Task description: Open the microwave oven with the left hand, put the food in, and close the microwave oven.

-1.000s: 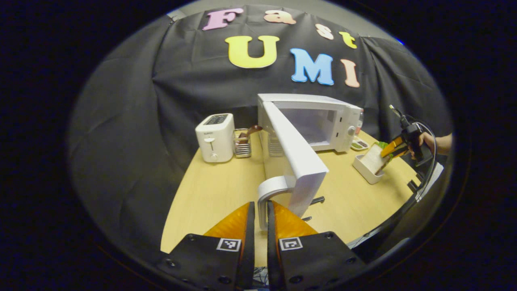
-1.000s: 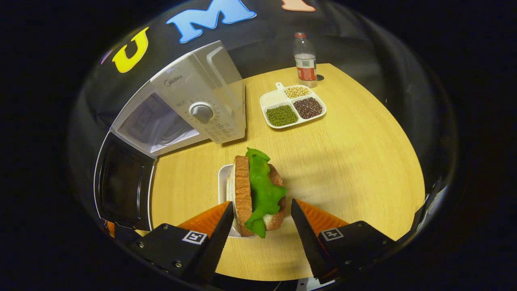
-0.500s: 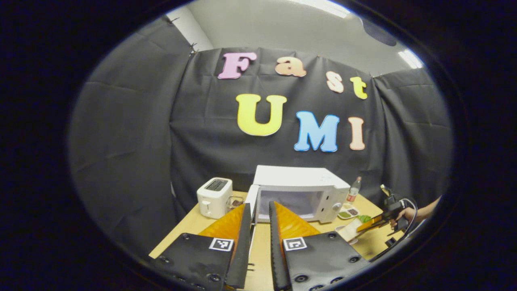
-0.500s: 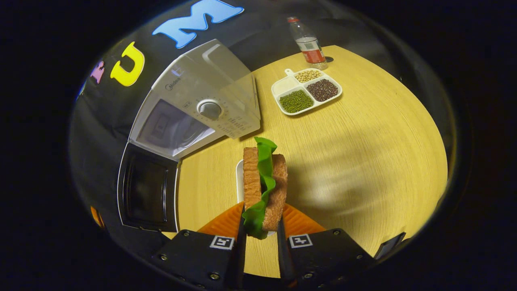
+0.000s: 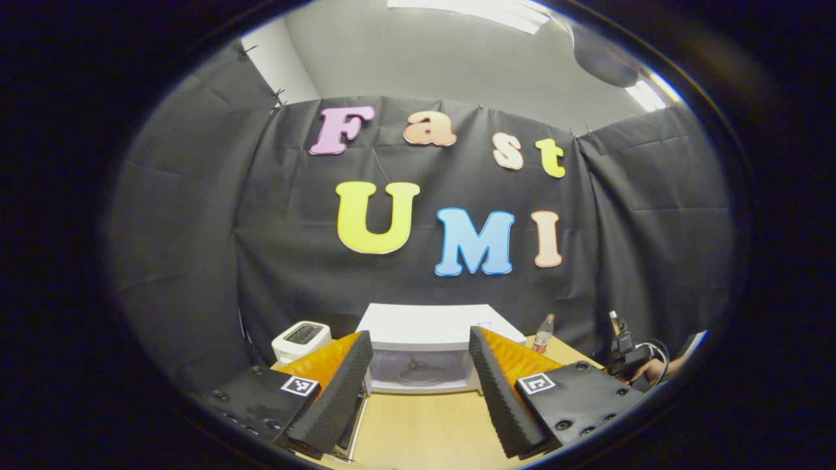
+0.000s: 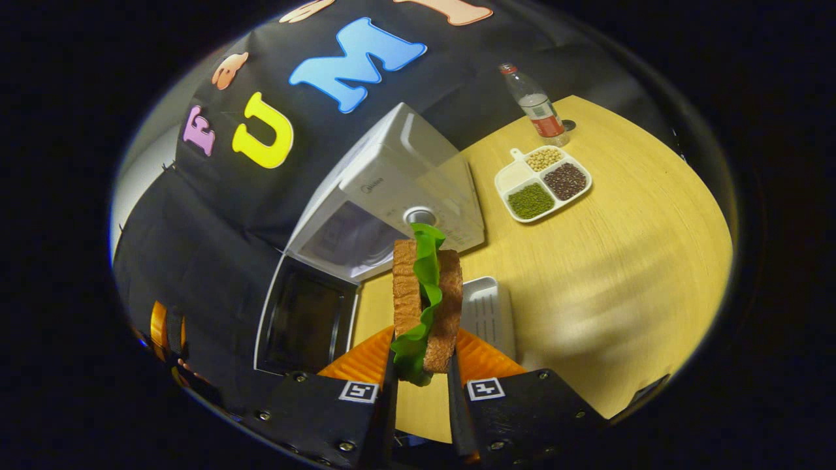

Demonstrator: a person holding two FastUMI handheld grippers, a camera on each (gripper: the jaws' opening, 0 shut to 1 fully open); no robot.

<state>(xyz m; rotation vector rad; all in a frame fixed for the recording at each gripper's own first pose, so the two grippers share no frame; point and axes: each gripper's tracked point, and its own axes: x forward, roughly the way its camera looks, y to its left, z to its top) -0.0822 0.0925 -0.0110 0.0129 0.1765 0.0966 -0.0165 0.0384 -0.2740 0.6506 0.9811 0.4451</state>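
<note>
Two steps remain: loading, then closing. Your right gripper (image 6: 421,385) clamps sandwich (image 6: 426,300) on both faces, lifted clear of white dish (image 6: 490,313), just before open microwave (image 6: 392,196). Door (image 6: 304,323) swung wide. Your left gripper (image 5: 418,378) fingers spread apart, empty. Next: carry sandwich level into cavity, release. Left gripper view gives straight look at turntable (image 5: 418,369); right gripper view adds grip, dish, bean tray (image 6: 542,183).

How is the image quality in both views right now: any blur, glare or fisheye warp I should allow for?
Left gripper view: sharp, ceiling light glares, microwave small and low. Right gripper view: strong fisheye bend on the table, soft smear on its right side, sandwich sharp, open door dim.
</note>
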